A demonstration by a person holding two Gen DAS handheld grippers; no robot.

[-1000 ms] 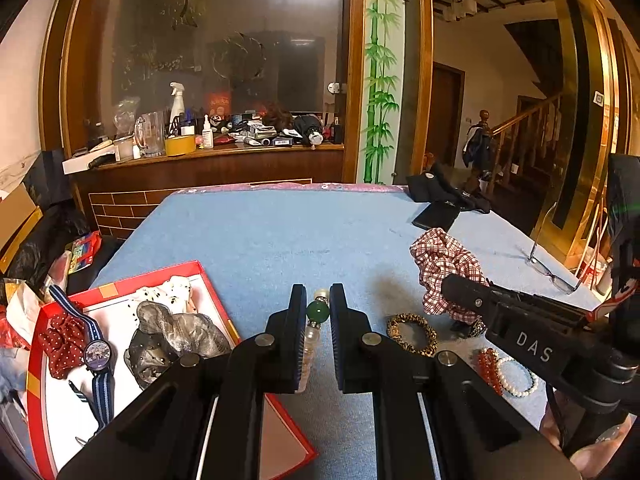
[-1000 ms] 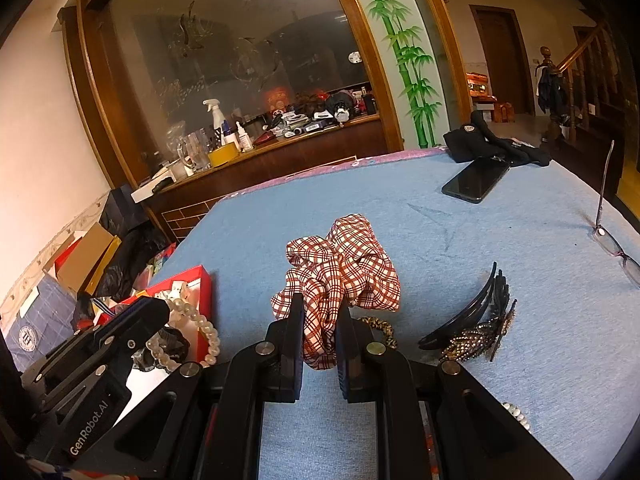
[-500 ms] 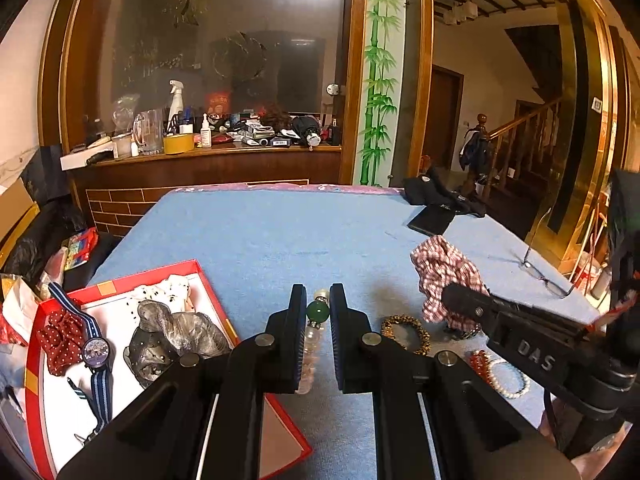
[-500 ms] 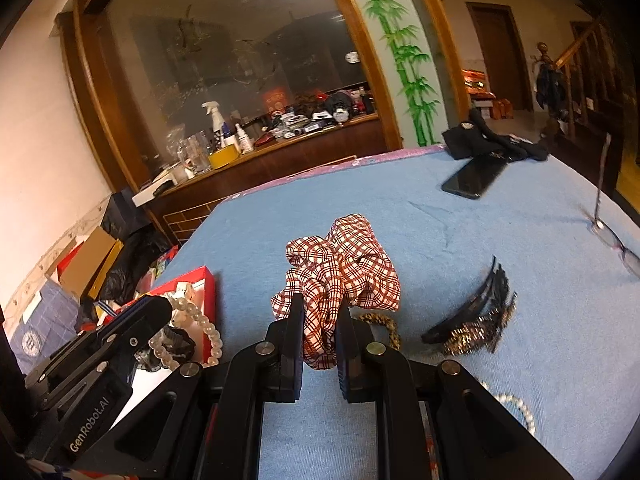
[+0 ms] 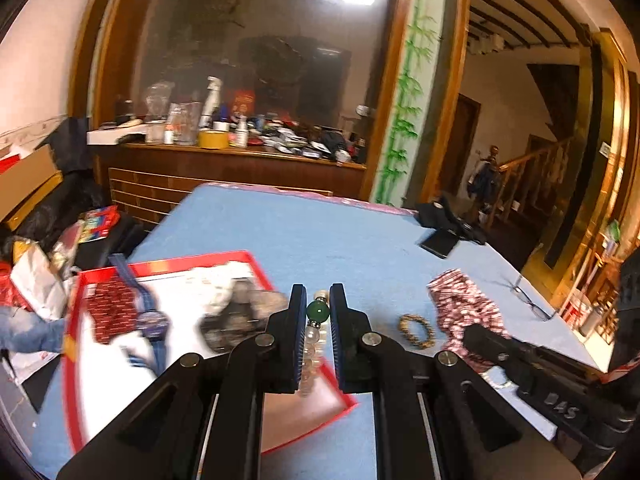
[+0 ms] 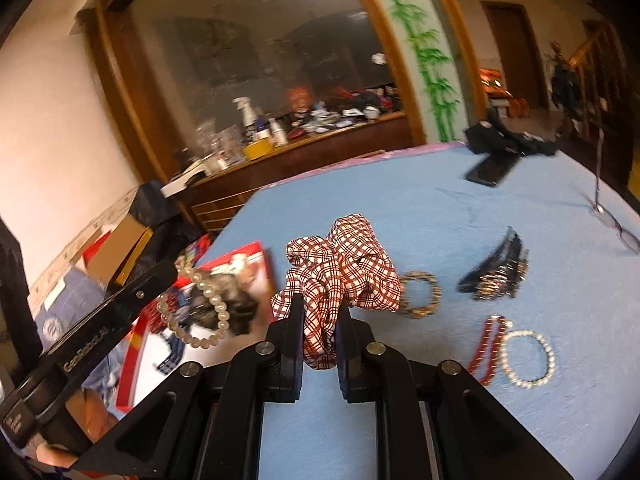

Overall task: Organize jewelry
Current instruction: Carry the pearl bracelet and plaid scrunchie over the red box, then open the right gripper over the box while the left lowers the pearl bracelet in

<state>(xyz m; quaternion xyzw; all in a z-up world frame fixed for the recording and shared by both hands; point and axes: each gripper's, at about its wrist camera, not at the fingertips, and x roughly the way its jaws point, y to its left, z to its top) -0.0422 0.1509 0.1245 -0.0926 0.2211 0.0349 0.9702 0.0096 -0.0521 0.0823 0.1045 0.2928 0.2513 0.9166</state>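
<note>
- Left gripper (image 5: 318,312) clamped on a pearl bracelet with green bead (image 5: 317,310), above the red tray's (image 5: 256,258) near right edge.
- Right gripper (image 6: 319,322) clamped on the red-checked fabric scrunchie (image 6: 340,272), above the blue-covered counter (image 6: 400,208).
- Far counter half open.

The left tongs (image 5: 318,312) clamp a pale bead bracelet with one green bead (image 5: 317,311) above a red-rimmed white tray (image 5: 256,258) on the blue-covered worktop (image 5: 320,236); a brown beaded bracelet (image 5: 417,331) lies beside a red-and-white checked fabric scrunchie (image 5: 464,308)
</note>
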